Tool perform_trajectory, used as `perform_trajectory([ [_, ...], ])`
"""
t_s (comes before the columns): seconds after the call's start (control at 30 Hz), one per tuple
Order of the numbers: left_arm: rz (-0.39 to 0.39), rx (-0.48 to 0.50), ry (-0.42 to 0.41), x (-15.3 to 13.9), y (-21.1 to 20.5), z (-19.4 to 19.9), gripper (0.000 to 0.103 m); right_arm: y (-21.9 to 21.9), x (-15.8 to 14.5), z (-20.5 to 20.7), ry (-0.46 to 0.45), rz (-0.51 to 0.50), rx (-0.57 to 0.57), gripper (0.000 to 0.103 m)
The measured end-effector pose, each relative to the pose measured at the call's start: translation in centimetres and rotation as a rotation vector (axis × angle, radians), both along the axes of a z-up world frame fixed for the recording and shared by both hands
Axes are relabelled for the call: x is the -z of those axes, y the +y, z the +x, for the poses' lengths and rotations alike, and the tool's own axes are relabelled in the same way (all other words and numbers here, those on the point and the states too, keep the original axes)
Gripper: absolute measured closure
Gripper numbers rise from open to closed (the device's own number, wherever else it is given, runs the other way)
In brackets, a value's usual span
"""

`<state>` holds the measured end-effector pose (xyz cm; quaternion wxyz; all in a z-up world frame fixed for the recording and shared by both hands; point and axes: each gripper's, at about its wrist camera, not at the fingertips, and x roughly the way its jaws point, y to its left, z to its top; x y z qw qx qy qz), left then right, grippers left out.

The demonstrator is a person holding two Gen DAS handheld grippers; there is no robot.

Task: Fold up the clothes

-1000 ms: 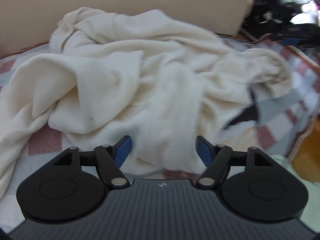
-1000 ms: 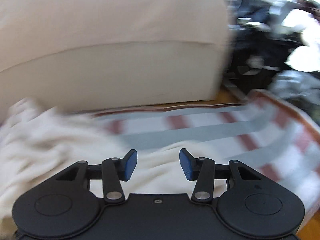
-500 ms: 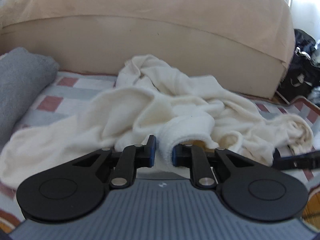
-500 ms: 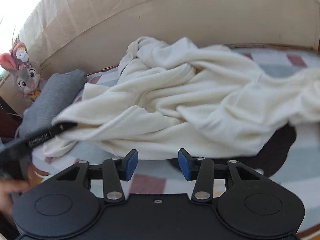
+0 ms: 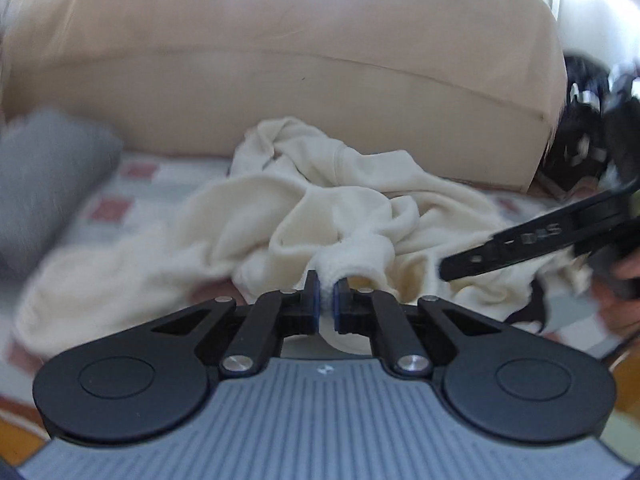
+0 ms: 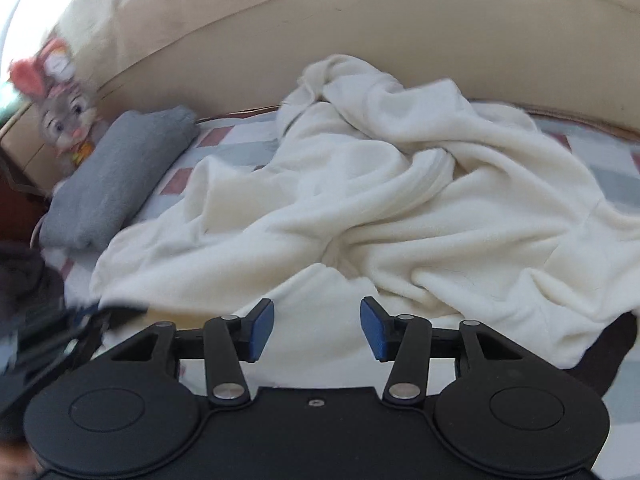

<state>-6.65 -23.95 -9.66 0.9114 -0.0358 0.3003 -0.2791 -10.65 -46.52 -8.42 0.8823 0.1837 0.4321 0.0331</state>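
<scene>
A beige sofa (image 5: pixel 280 60) is rising behind a checked blanket (image 6: pixel 600 152) spread out ahead of both grippers. A crumpled cream garment (image 6: pixel 380 200) is lying across that blanket, filling the space in front of them. A folded grey cloth (image 6: pixel 116 176) is sitting off to the left, a plush rabbit (image 6: pixel 60 112) beyond it. The left gripper (image 5: pixel 326 300) is pinching a cream cuff tight; the right gripper (image 6: pixel 317 328) is hovering with its jaws spread wide over the garment's near edge.

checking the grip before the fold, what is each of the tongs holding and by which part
The left tongs pinch a thick rolled edge of the cream garment. The right tongs are open, holding nothing.
</scene>
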Motion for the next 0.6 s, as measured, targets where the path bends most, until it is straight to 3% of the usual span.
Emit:
perform_trajectory([
  [0.17, -0.041, -0.047, 0.153, 1.9, 0.8, 0.8, 0.097, -1.1, 1.5, 1.7, 0.039, 0.103, 0.132, 0.043],
  [0.27, -0.119, -0.09, 0.239, 2.5, 1.4, 1.7, 0.097, -1.8, 2.4, 2.7, 0.063, 0.165, 0.212, 0.043],
  [0.33, -0.134, -0.075, 0.235, 2.3, 1.6, 1.6, 0.097, -0.9, 1.8, 2.7, 0.029, 0.139, 0.172, 0.042],
  [0.43, -0.116, -0.061, 0.223, 2.0, 1.4, 1.1, 0.097, 1.3, 2.3, 4.1, 0.122, 0.058, 0.026, 0.028],
  [0.57, -0.089, -0.027, 0.242, 1.8, 1.3, 0.0, 0.097, 4.1, 4.7, 3.2, 0.23, -0.315, 0.02, 0.027],
  [0.6, -0.076, -0.015, 0.237, 1.8, 1.2, -0.3, 0.097, 4.4, 5.4, 2.7, 0.237, -0.38, 0.022, 0.033],
])
